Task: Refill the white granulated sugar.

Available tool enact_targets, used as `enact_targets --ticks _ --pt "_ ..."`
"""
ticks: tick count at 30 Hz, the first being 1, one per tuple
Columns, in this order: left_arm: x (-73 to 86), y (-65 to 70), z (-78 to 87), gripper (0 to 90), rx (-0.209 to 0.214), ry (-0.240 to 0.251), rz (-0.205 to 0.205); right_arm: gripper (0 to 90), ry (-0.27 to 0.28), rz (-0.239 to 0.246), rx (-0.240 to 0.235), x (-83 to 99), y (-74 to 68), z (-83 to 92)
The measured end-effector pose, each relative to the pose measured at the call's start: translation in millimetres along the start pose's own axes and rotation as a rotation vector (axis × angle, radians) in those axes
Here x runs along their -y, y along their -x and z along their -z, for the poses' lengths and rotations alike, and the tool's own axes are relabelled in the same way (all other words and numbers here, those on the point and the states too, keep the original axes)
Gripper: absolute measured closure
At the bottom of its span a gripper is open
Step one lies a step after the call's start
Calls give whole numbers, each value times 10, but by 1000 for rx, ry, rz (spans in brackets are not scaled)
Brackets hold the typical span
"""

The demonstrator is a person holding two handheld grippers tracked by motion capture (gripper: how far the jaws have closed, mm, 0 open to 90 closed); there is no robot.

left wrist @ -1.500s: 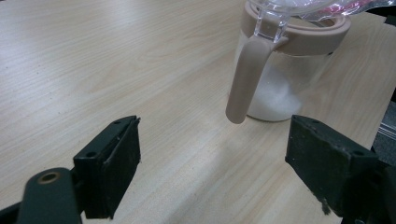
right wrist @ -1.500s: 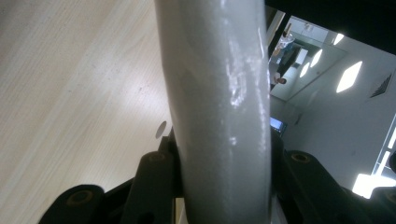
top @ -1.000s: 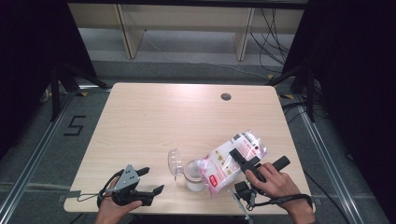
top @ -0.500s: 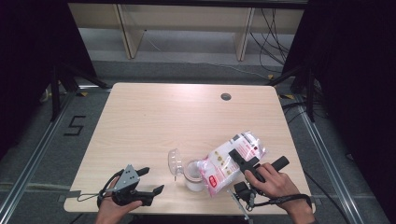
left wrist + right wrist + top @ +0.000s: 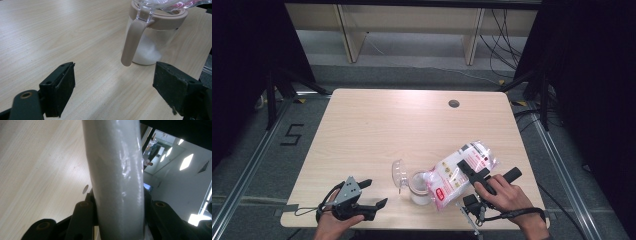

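From the high view, the right gripper (image 5: 473, 170) has its fingers clenched across the middle of a plastic bag of white grains (image 5: 458, 171), which is tilted with its lower end over the mouth of a clear jar (image 5: 419, 188). The jar stands near the front edge of the worktop (image 5: 377, 125), and its clear lid (image 5: 398, 173) is flipped up on the side away from the bag. The left gripper (image 5: 374, 194) rests near the front left corner, well apart from the jar, its fingers spread with nothing between them. The far half of the worktop is bare but for a small dark round hole (image 5: 454, 103). The front edge lies close to both hands.

In the left gripper view, the fingers (image 5: 60, 90) stand wide apart and released over bare wood. The jar (image 5: 152, 42) stands beyond them, nearer the right-hand finger, its beige handle (image 5: 131, 42) hanging toward the camera and white grains heaped at its bottom. The bag's edge (image 5: 175, 3) is cut off at the top.

In the right gripper view, the bag (image 5: 117, 177) rises as a pale, glossy column gripped between the fingers (image 5: 83, 220) on both sides. It hides the jar. Wood grain shows at the left, and ceiling lights at the right.
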State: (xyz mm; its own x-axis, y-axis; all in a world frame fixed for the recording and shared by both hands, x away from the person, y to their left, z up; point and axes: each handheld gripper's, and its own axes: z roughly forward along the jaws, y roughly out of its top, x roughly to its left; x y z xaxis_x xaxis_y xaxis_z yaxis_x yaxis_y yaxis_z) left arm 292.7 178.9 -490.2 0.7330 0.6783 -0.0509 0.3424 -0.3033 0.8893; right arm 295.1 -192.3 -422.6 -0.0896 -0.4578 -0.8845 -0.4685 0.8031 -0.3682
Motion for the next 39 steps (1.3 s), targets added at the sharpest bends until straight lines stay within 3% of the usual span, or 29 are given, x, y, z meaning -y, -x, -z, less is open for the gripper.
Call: enact_targets --ticks 7,10,16,28,30,39 --pt "2 2 -4 173 5 4 7 684 -11 -25 -2 5 -17 9" --pt "2 1 -2 173 5 3 6 685 0 -2 0 3 -1 -1" --pt "2 2 -3 173 5 3 7 685 -11 -24 -2 5 -15 10" --pt "2 3 -3 173 5 3 7 688 -11 -31 -3 8 -18 11" --pt "1 3 -2 173 5 2 6 690 4 -4 -2 10 3 -2" --pt "2 3 -3 173 5 3 7 698 6 -25 -10 22 -13 -7"
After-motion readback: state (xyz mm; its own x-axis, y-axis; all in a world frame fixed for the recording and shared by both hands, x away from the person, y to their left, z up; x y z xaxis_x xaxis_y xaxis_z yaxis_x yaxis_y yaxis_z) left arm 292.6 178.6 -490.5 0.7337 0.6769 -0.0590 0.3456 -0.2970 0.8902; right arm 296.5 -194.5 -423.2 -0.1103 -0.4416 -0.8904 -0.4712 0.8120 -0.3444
